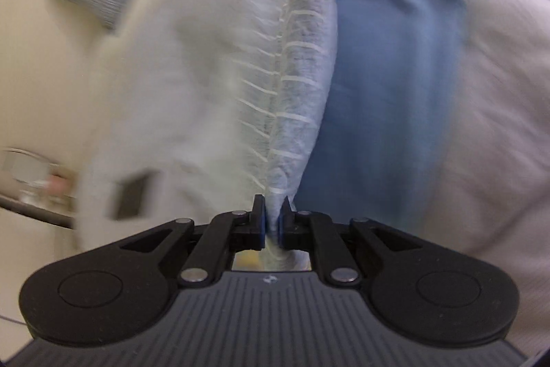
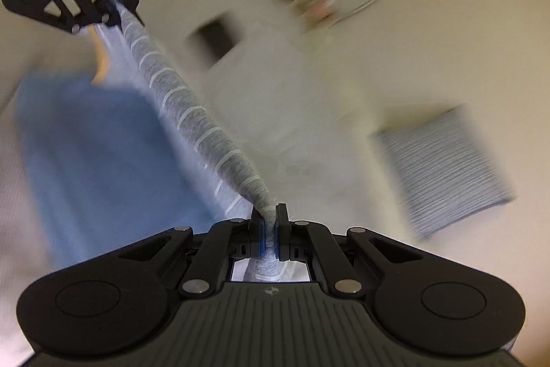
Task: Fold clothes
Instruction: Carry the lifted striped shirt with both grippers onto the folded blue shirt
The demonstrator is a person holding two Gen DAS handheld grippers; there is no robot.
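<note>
Stretching taut through the air, the grey striped garment (image 1: 302, 64) runs lengthwise from the left claw (image 1: 272, 222), clenched on one end, to the right claw (image 2: 271, 227), clenched on the other, above a blue folded cloth (image 2: 103, 153).

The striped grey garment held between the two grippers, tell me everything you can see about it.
The striped garment is soft grey knit with thin white cross stripes, pulled into a taut narrow band in the air. The left gripper pinches one end and the right gripper the other. Loose cloth hangs beneath it, above a blue cloth.
</note>
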